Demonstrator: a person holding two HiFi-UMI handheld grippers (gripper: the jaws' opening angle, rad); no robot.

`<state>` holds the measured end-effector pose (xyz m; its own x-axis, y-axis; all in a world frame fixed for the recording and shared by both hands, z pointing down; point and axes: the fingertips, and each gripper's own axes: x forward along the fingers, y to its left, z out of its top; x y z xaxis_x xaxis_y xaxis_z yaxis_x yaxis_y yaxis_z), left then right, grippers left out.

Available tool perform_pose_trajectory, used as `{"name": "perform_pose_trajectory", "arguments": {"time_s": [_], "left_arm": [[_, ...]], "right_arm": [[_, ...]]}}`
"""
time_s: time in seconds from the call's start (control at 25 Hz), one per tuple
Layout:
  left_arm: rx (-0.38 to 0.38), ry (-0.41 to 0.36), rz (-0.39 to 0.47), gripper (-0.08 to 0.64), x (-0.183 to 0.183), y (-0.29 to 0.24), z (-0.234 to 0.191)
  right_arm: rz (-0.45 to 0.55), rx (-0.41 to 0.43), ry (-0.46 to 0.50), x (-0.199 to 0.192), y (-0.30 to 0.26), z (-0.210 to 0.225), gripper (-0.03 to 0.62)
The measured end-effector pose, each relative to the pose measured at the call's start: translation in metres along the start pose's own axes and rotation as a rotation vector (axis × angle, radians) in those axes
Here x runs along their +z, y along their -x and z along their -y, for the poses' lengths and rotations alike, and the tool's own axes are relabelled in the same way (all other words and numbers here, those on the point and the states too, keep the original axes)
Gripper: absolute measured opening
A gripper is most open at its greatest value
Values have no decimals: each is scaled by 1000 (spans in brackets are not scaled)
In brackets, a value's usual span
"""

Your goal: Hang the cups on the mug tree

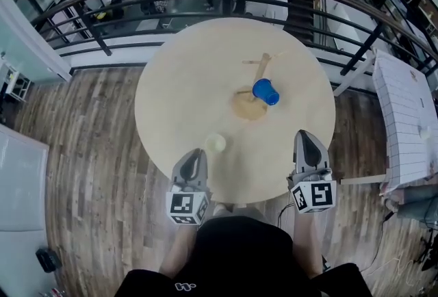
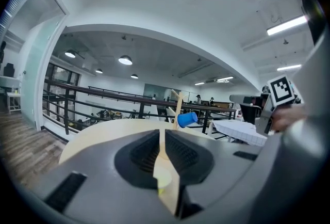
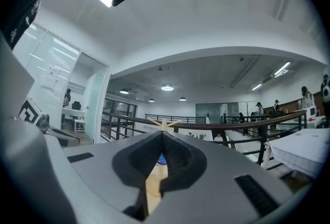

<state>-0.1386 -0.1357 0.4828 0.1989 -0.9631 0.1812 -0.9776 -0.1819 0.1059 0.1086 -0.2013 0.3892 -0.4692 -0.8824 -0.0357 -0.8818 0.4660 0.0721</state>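
The left gripper (image 1: 195,156) and right gripper (image 1: 306,139) are being held, jaws pressed together and empty, short of the mug tree (image 1: 254,83), where a blue cup (image 1: 265,92) is hanging.

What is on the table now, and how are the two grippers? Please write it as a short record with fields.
table: round, pale wood
mug tree: upright on the table
blue cup: hanging on the mug tree
left gripper: shut, empty
right gripper: shut, empty
pale cup: on the table, close by the left gripper's tip, not hung
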Motion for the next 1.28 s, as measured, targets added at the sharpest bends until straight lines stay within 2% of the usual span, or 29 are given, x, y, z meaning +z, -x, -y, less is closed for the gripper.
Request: {"name": "perform_pose_trajectory", "arguments": {"time_s": [0.12, 0.2, 0.24, 0.36, 0.52, 0.64, 0.84, 1.08, 1.28], "left_arm": [[-51, -26, -43, 28, -18, -7, 5], [-87, -48, -102, 201, -37, -14, 10], [-105, -56, -135, 245, -48, -18, 12], [-134, -92, -215, 282, -82, -28, 12], [-125, -147, -315, 331, -118, -49, 8], [-130, -145, -390, 348, -149, -64, 0], [-131, -135, -452, 350, -185, -87, -3], [-127, -135, -430, 348, -192, -104, -14], [-139, -129, -427, 335, -192, -112, -10]], "right_arm": [[-19, 2, 7, -2, 6, -2, 8], [-33, 5, 9, -5, 11, -4, 8], [-41, 6, 7, -6, 13, -6, 8], [-55, 21, 9, -6, 16, -12, 8], [-86, 51, 23, -10, 21, -24, 8], [-119, 61, 32, -16, 26, -34, 8], [-158, 49, 48, -24, 39, -29, 8], [-192, 20, 57, -30, 40, -31, 8], [-210, 39, 57, -36, 39, -36, 8]]}}
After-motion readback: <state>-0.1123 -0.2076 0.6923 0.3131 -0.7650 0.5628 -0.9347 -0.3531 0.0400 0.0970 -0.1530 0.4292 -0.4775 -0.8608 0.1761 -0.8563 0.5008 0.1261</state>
